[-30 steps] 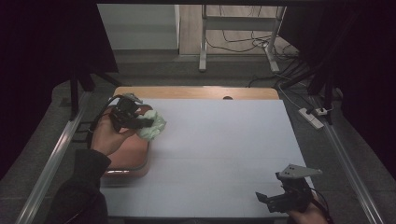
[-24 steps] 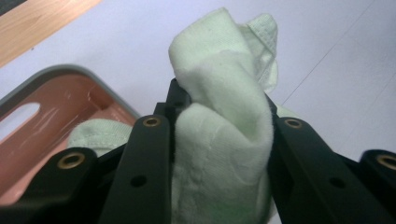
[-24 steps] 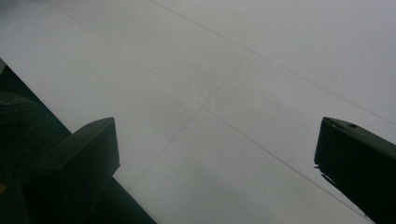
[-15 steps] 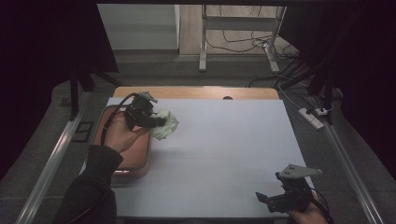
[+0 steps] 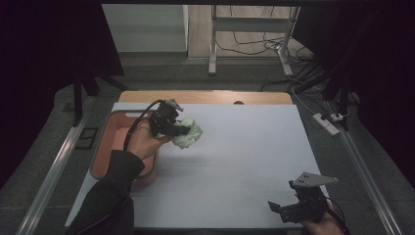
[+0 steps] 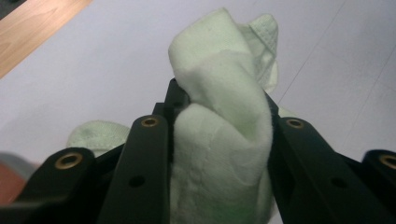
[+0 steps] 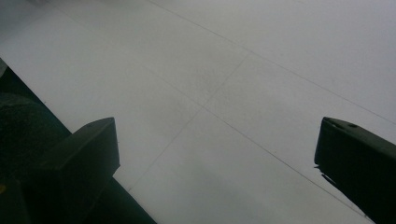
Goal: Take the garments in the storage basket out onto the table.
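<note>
A pale green cloth (image 5: 188, 133) hangs bunched from my left gripper (image 5: 182, 129), which is shut on it just above the white table sheet, right of the orange bin. In the left gripper view the cloth (image 6: 219, 126) bulges between the two black jaws and rises past their tips. My right gripper (image 5: 279, 209) rests near the table's front right edge, a hand behind it. Its jaws stand wide apart in the right gripper view, with bare white sheet (image 7: 224, 107) between them.
An orange bin (image 5: 110, 142) with a grey rim sits at the table's left side, under my left forearm. A wooden strip (image 5: 205, 97) runs along the far edge. A power strip (image 5: 327, 123) lies on the floor at the right.
My left gripper has carried the green cloth rightward, from over the orange bin out above the white sheet. The right gripper has stayed put.
</note>
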A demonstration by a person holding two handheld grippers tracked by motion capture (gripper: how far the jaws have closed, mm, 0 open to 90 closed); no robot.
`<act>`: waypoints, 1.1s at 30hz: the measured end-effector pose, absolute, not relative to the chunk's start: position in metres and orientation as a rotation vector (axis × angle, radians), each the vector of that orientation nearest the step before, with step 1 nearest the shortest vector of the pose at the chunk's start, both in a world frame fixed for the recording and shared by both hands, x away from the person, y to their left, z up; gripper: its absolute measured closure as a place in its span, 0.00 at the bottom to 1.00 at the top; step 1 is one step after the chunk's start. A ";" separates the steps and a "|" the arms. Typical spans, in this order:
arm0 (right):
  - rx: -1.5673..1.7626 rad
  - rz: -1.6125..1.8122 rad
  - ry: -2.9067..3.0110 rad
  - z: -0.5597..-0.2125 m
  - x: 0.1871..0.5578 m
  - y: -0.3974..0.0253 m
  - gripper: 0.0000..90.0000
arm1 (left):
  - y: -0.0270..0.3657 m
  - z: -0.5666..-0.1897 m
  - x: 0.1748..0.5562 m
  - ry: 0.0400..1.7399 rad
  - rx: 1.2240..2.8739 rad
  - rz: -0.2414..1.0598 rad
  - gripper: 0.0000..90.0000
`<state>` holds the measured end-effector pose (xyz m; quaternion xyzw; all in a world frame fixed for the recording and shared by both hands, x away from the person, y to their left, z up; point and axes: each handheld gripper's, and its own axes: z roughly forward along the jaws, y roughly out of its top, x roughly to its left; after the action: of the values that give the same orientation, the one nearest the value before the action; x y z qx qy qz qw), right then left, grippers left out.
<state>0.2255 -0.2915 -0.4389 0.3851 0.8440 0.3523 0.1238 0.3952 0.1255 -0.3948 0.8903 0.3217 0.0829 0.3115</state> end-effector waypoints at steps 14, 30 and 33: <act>1.113 1.028 2.464 -0.439 0.225 -0.292 0.00 | 0.082 -0.411 0.406 0.760 2.390 0.213 0.76; 1.102 1.019 2.468 -0.439 0.225 -0.291 0.00 | 0.041 -0.445 0.409 0.701 2.431 0.192 0.74; 1.095 1.013 2.472 -0.439 0.225 -0.291 0.00 | 0.037 -0.451 0.410 0.707 2.436 0.178 0.74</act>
<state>0.2249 -0.2909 -0.4390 0.3762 0.8492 0.3481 0.1271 0.4101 0.0370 -0.4511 0.9154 0.2656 0.0670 0.2950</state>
